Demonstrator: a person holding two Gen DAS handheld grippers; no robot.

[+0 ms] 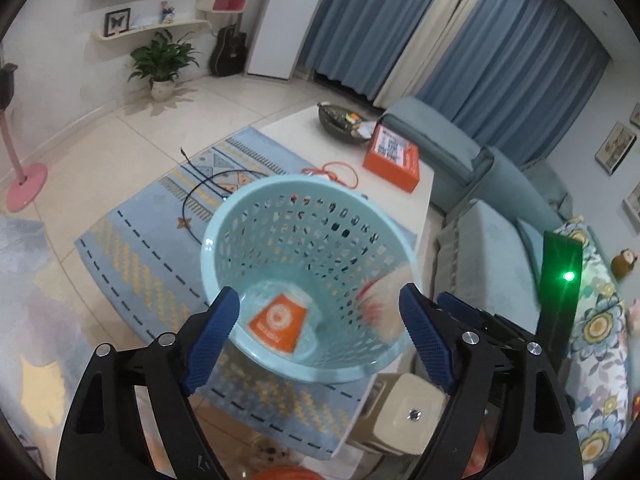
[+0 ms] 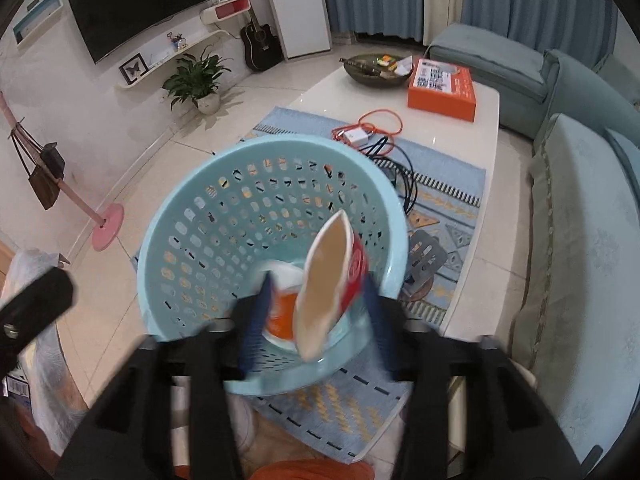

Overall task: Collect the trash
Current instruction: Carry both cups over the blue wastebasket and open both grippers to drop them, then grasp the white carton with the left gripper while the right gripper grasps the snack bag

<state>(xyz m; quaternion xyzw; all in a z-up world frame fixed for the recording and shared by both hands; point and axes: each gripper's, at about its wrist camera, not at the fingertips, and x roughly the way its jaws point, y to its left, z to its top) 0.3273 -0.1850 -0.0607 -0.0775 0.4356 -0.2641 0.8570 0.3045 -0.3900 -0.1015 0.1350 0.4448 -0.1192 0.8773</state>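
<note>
A light blue perforated basket [image 1: 224, 220] [image 2: 160, 240] stands on the rug right below both grippers. An orange paper cup [image 1: 280, 322] [image 2: 280, 314] lies on its bottom. My left gripper [image 1: 320, 336] is open over the basket's near rim, with nothing between its blue pads [image 1: 214, 328]. My right gripper [image 2: 316, 316] is open above the basket's inside. A squashed red and white paper cup [image 2: 332, 280] hangs between its fingers with a gap to the left pad [image 2: 256, 320]. In the left wrist view that cup [image 1: 380, 308] is a blur at the basket's right wall.
A white coffee table [image 1: 424, 184] [image 2: 480, 128] behind the basket carries an orange box [image 1: 394, 160] [image 2: 442, 90], an orange cable [image 2: 376, 124] and a dark bowl [image 2: 376, 68]. A teal sofa [image 2: 580, 220] runs along the right. A beige stool [image 1: 404, 412] stands close by.
</note>
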